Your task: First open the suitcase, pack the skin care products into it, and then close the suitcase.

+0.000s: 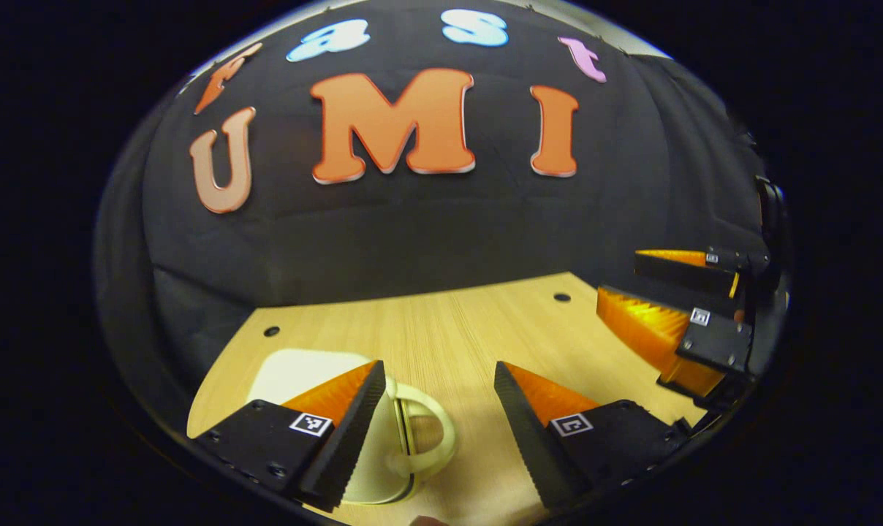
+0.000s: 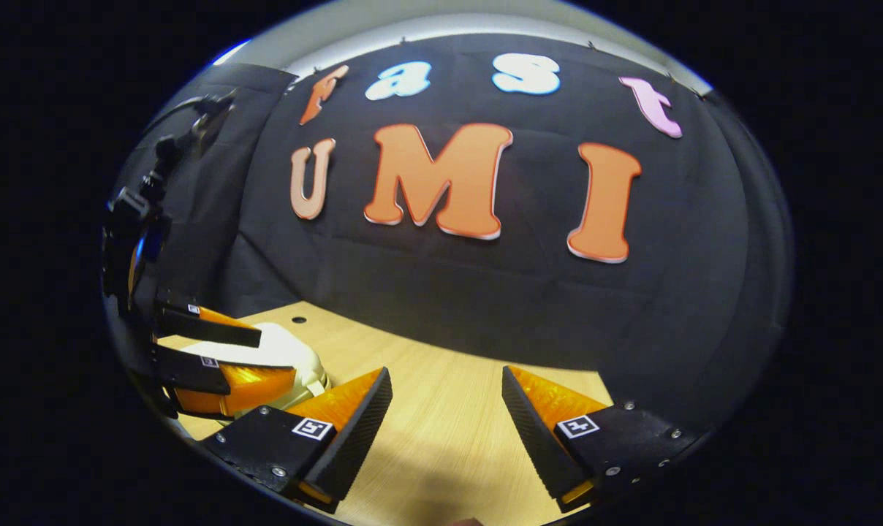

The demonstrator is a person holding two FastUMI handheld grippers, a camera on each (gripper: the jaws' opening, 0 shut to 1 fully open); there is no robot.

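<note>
A small cream suitcase lies on the wooden table at the lower left of the left gripper view. Its looped handle points toward the gap between my fingers, and its lid looks shut. My left gripper hovers open just over the handle end, holding nothing. In the right gripper view the suitcase sits at the far left, partly covered by the left gripper above it. My right gripper is open over bare table and also shows from the side as the right gripper.
The black cloth wall rises right behind the table's far edge. Two small round holes mark the tabletop near that edge. Bare wood lies under the right gripper.
</note>
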